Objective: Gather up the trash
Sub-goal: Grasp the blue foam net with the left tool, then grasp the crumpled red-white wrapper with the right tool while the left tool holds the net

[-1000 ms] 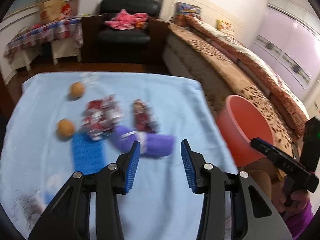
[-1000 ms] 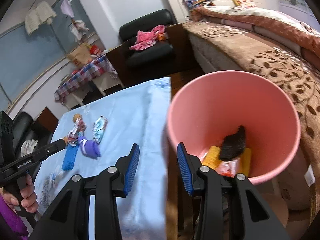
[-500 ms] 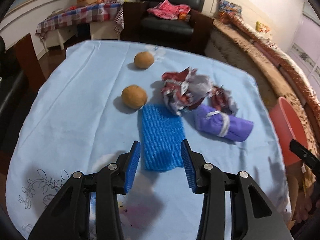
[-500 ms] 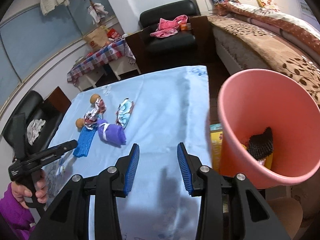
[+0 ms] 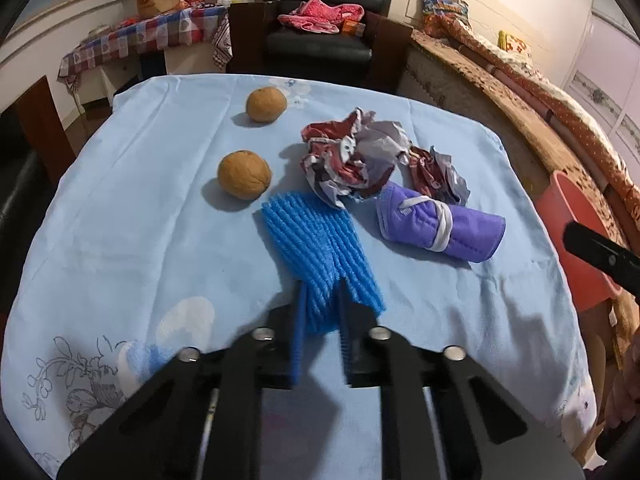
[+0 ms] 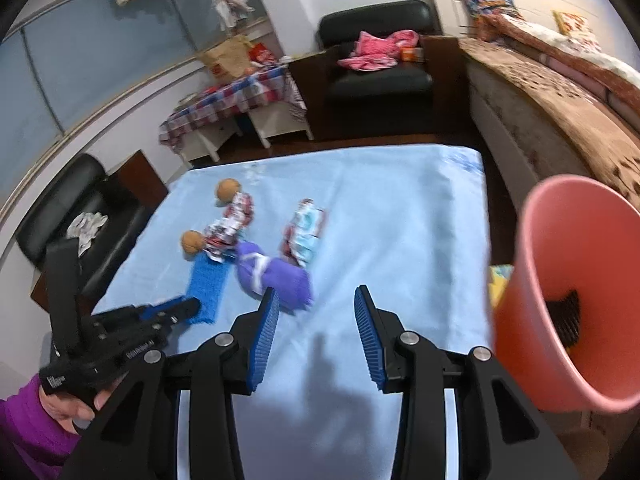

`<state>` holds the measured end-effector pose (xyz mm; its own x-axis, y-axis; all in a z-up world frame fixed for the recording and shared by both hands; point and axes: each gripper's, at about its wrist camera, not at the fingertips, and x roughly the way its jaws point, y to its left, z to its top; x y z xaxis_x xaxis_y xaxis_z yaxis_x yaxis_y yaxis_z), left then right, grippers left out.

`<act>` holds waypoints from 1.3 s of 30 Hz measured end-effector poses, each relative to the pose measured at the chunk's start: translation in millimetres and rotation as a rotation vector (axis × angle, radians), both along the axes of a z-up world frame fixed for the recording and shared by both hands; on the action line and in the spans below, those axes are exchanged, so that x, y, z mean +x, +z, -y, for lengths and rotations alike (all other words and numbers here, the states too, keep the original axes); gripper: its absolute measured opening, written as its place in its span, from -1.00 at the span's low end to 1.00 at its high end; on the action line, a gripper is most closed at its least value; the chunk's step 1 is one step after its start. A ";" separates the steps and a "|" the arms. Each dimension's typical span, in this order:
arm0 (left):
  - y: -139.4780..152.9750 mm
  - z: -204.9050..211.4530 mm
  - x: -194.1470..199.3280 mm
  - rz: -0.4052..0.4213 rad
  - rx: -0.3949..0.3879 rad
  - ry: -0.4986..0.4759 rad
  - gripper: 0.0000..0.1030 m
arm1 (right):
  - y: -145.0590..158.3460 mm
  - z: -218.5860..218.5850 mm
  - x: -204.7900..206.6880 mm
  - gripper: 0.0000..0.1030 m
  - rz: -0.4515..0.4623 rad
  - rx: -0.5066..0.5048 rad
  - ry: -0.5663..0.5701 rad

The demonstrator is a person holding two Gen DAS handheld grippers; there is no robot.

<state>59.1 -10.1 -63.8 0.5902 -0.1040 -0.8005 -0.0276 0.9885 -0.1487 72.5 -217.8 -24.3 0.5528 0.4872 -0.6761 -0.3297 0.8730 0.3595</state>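
A blue foam net (image 5: 316, 236) lies on the light blue tablecloth (image 5: 120, 208). My left gripper (image 5: 320, 300) is closing its jaws, and its pads pinch the net's near end, which bunches between them. Behind the net sit a crumpled red and grey wrapper (image 5: 352, 156), a smaller wrapper (image 5: 436, 172) and a rolled purple mask (image 5: 440, 224). In the right wrist view my right gripper (image 6: 316, 300) hangs open over the cloth with nothing in it, just in front of the purple mask (image 6: 276, 276). The pink bin (image 6: 560, 280) stands off the table's right edge with a dark item inside.
Two round brown fruits (image 5: 244, 174) (image 5: 266, 104) rest left of the wrappers. A black armchair (image 5: 320, 40) with pink clothes stands beyond the table, a bed (image 5: 540, 112) runs along the right, and a side table with a checked cloth (image 5: 140, 40) is at the back left.
My left gripper came down to the blue net and its jaws closed from wide apart onto the net's near end. My right gripper swung left, from over the pink bin to over the table.
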 end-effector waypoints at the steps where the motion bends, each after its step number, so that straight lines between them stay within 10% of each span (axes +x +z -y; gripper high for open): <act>1: 1.3 -1.8 -0.8 0.005 -0.005 0.005 -0.78 | 1.7 -7.8 3.0 -0.25 0.002 0.005 0.018; 24: 17.8 -35.0 -20.6 0.069 -0.105 0.015 -0.79 | -26.4 -118.8 80.2 -0.25 -0.100 -0.034 0.113; 28: 19.8 -36.8 -22.0 0.074 -0.108 0.017 -0.79 | -30.6 -127.4 79.0 -0.75 -0.114 -0.038 0.140; 39: 38.5 -31.6 -27.8 0.118 -0.087 0.016 -0.79 | 4.0 -94.3 47.6 -0.84 -0.020 0.029 0.103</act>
<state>31.4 21.5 -25.2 0.6817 -0.1596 -0.7140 -0.0209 0.9713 -0.2370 120.1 -123.6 -20.3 0.4852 0.5603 -0.6713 -0.4094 0.8239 0.3918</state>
